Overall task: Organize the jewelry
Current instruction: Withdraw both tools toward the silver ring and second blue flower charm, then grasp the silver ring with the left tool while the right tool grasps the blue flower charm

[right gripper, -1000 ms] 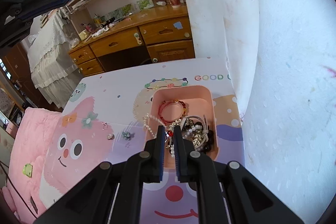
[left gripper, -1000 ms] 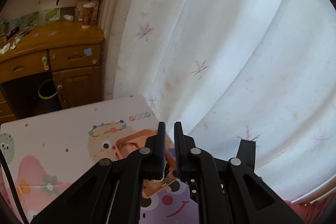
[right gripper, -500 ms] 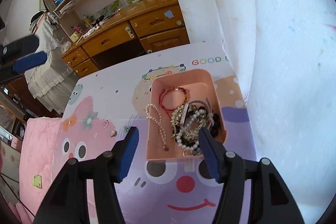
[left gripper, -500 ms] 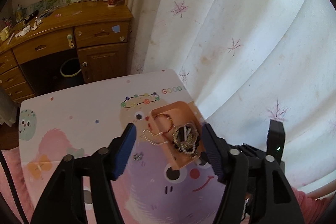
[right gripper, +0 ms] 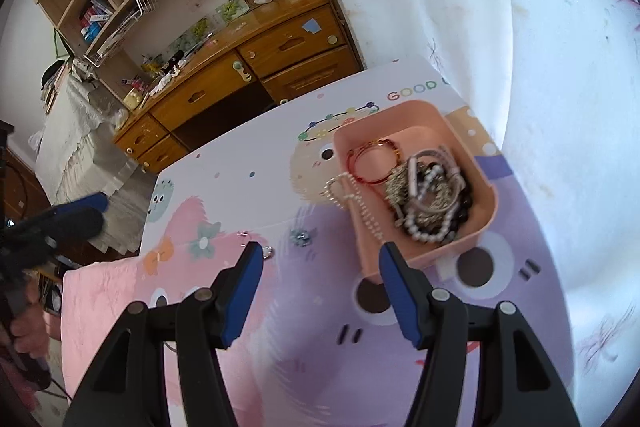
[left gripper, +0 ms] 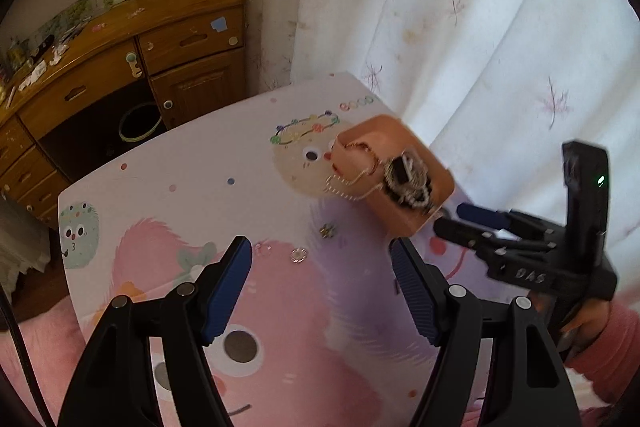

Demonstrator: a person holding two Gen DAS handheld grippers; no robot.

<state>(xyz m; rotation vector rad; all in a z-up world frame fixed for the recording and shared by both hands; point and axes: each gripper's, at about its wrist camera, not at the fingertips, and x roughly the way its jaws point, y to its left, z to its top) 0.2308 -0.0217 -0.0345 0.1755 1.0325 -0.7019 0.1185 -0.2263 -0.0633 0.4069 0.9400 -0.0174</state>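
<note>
With both sets of jaws having just been opening and nothing between them, the left gripper and right gripper hang wide and empty over the table, presumably freed to fetch the next loose piece. Nearest the fingers, mid-table, lie small items: a round stud, a dark flower-shaped piece, and a clear ring just left of it, all apart from one another. These appear to be what is left to collect. Further off, near the far right corner by the curtain, sits the pink tray, probably kept at the edge to leave working room. Its long axis runs from the near edge toward the far edge. Inside, a red bangle lies at the far end and a tangled bead pile at the near end; a pearl chain drapes over the left rim, pointing back toward the grippers.
</note>
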